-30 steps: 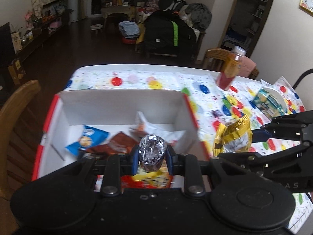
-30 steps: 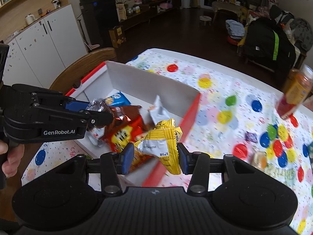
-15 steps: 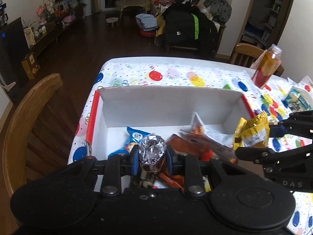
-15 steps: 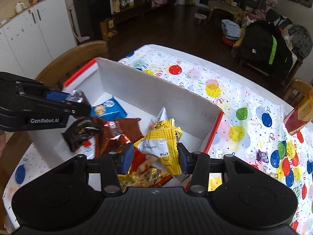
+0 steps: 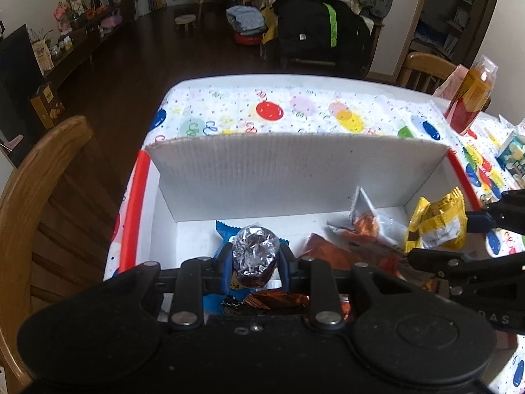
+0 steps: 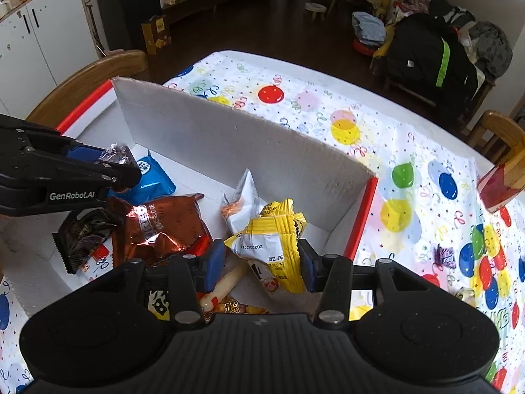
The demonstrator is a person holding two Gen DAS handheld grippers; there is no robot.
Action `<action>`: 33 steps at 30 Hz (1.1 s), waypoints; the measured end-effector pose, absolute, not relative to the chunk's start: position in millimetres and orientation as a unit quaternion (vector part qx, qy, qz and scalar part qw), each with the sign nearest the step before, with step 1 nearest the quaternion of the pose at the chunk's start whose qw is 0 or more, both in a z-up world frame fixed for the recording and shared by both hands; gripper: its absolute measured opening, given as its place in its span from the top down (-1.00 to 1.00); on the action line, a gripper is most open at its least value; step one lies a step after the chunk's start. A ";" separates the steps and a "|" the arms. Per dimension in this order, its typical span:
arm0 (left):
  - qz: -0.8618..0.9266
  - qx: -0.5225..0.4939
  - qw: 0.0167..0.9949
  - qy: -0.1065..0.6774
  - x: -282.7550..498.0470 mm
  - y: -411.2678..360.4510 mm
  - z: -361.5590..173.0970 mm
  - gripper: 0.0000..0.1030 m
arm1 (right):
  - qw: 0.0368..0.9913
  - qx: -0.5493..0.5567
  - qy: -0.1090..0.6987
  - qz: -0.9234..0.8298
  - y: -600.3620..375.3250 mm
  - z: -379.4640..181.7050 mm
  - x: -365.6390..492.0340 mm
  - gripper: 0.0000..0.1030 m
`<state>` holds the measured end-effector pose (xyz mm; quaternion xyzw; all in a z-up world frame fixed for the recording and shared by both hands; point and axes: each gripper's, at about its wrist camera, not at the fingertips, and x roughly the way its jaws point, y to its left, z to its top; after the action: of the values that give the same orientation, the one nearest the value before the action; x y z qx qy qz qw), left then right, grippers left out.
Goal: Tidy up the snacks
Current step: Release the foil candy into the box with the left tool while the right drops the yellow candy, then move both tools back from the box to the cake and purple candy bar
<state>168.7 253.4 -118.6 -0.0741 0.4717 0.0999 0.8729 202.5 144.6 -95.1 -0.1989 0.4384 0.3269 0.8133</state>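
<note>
over the white box [image 5: 295, 177] of snacks on the table: left gripper [image 5: 256, 257] clamped on a foil-wrapped snack [image 5: 255, 252], right gripper [image 6: 262, 257] clamped on a yellow packet [image 6: 272, 243], both likely poised to drop inside.

orange bottle [image 6: 503, 177] cut off at edge, blue packet [image 5: 226, 229] perhaps half hidden

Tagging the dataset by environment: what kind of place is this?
Most likely a home living and dining room: a table under a balloon-print tablecloth, wooden dining chairs, and clothes and bags piled on furniture behind.
</note>
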 end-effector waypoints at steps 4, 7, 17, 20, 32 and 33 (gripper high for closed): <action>0.097 -0.072 0.867 0.484 172.8 253.4 -126.6 0.52 | 0.812 -0.203 0.437 0.329 146.7 -98.6 201.4 0.08; 0.096 -0.067 0.861 0.495 175.7 253.5 -132.0 0.52 | 0.811 -0.201 0.439 0.330 147.3 -99.6 202.1 0.08; 0.084 -0.053 0.859 0.502 178.3 248.1 -132.2 0.38 | 0.816 -0.194 0.429 0.335 142.9 -93.8 200.1 -0.12; 0.083 -0.048 0.863 0.497 176.9 244.3 -128.2 0.23 | 0.816 -0.183 0.431 0.338 138.1 -89.0 198.8 -0.13; 0.068 -0.045 0.884 0.460 153.4 227.7 -94.9 -0.25 | 0.826 -0.143 0.410 0.359 106.4 -54.5 180.1 -0.30; 0.064 -0.044 0.886 0.457 151.1 225.1 -91.8 -0.25 | 0.827 -0.139 0.407 0.361 102.8 -51.2 177.9 -0.33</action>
<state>151.1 225.1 -91.8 -0.0444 0.4567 0.0642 0.8862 177.9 102.8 -51.2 -0.1391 0.4071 0.3611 0.8273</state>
